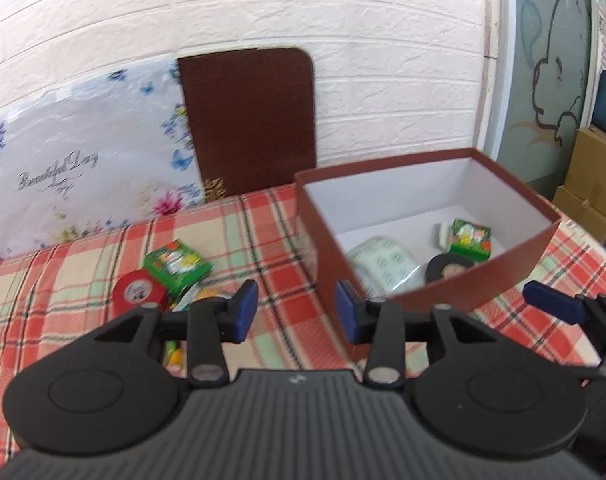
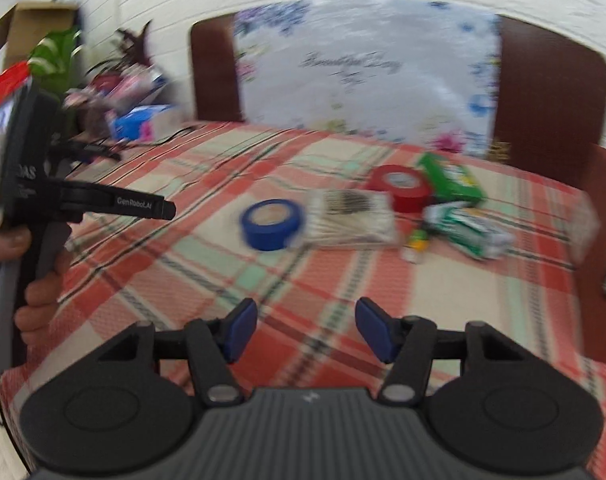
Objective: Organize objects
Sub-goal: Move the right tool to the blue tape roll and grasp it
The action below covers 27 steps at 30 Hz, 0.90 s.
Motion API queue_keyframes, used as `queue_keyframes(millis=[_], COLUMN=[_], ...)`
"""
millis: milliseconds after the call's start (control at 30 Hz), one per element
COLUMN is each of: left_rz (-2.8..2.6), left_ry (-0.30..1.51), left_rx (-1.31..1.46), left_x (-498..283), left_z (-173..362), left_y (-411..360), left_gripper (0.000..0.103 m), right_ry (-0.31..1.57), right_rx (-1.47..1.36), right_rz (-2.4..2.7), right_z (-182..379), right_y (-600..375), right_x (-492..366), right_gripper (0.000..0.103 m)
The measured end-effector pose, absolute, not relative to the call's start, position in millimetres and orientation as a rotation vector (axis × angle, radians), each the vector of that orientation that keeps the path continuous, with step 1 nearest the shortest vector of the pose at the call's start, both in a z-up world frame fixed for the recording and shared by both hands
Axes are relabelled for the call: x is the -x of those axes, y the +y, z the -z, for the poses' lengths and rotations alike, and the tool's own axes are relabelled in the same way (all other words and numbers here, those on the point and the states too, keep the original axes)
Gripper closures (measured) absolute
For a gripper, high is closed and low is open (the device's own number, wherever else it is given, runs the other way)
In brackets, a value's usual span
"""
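A white wall [image 1: 263, 8] embossed in a brick pattern runs behind the counter [image 1: 287, 224], which is covered in a red, green and cream plaid cloth. A dark brown board [image 1: 251, 120] with rounded corners leans upright against the wall, and a white floral sheet [image 1: 83, 160] with cursive lettering leans in front of it. To the right stands a grey-green panel [image 1: 555, 72] with a cartoon outline drawn on it, with stacked cardboard boxes [image 1: 591, 184] beside it. In the right wrist view, green and dark-leaved plants [image 2: 63, 56] and another cardboard box [image 2: 27, 28] stand at the far left. The light is bright and even.
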<state>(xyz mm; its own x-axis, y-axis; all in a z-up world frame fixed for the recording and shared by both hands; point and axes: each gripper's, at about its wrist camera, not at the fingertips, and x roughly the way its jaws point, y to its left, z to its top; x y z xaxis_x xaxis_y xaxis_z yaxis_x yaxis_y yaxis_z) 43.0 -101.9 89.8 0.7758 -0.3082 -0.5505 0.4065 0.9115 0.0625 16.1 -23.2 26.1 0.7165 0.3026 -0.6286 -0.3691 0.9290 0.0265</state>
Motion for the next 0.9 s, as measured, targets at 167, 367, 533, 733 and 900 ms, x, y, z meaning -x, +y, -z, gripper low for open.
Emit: queue_keyframes(millis=[167, 367, 533, 733, 900], left_rz=[0.315, 0.236, 0.191, 0.127, -0.137], left_ry=[0.599, 0.643, 0.665, 0.635, 0.621], left_rx=[-0.169, -0.136, -0.105, -0.028, 0.036], left_x=[-44, -52, -56, -57, -73], left_z=[-74, -54, -39, -27, 0], left_y=[-75, -37, -7, 61, 160], left_gripper=[0.049, 0.048, 0.048, 0.048, 0.047], right_ry=[0.698, 0.675, 0.677, 0.670, 0.697], right_rx=[0.127, 0.160, 0.177, 0.167, 0.089], right_rz=[-0.367, -0.355, -0.380, -0.344, -0.100], right_z=[-10, -3, -4, -8, -14], right_y=[17, 44, 39, -28, -115], right_x=[-67, -113, -94, -6, 45], right_gripper=[0.043, 0.041, 0.044, 0.044, 0.043])
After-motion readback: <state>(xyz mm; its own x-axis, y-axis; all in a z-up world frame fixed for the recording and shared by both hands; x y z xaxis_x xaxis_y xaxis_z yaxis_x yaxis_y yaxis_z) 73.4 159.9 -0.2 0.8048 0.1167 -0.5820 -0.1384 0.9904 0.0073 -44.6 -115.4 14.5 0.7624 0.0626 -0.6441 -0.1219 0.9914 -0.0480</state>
